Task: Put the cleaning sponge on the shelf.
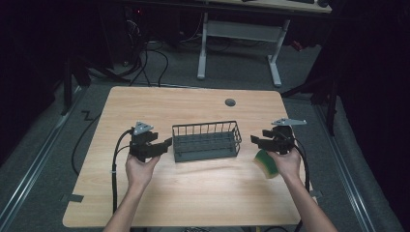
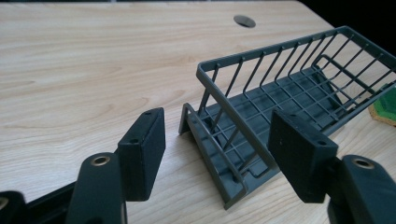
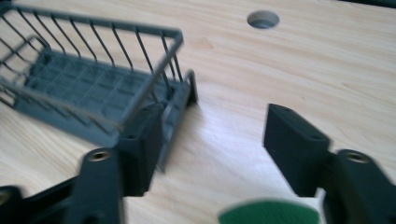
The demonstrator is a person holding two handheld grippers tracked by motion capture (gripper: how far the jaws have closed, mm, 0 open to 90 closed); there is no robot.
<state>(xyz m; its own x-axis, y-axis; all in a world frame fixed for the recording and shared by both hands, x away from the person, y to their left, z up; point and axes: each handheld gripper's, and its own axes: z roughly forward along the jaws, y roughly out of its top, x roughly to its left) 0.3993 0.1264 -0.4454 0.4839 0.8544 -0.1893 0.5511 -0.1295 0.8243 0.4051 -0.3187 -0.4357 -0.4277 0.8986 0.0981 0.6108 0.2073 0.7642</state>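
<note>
Pale wood covers the desk [image 1: 193, 193], and a dark grey wire basket [image 1: 207, 140] stands at the middle of the frame in the high view, long side facing the person, with nothing in it. The left claw [image 1: 167, 143] sits just off the basket's left end, its tip close to the wall but not pressing on it; in the left gripper view its 2 jaws stand wide apart, with the basket's [image 2: 261, 116] near corner showing in the gap ahead and nothing clamped. The right claw [image 1: 255, 140] is near the basket's right end with a strip of bare wood between; in the right gripper view its jaws are also spread, bare desk [image 3: 299, 70] between them and the basket's [image 3: 93, 79] end at the upper left. No earlier picture bears on how they got there.

A green and yellow sponge [image 1: 266, 163] lies just below the right claw, beside the right hand [image 1: 286, 162], toward the right edge of the desk. A round cable hole [image 1: 230, 102] sits behind the basket at upper centre. Broad open wood lies at the back, at the far left and across the whole bottom strip; the right edge is the tighter side. The left hand [image 1: 141, 169] is well inside the left edge.
</note>
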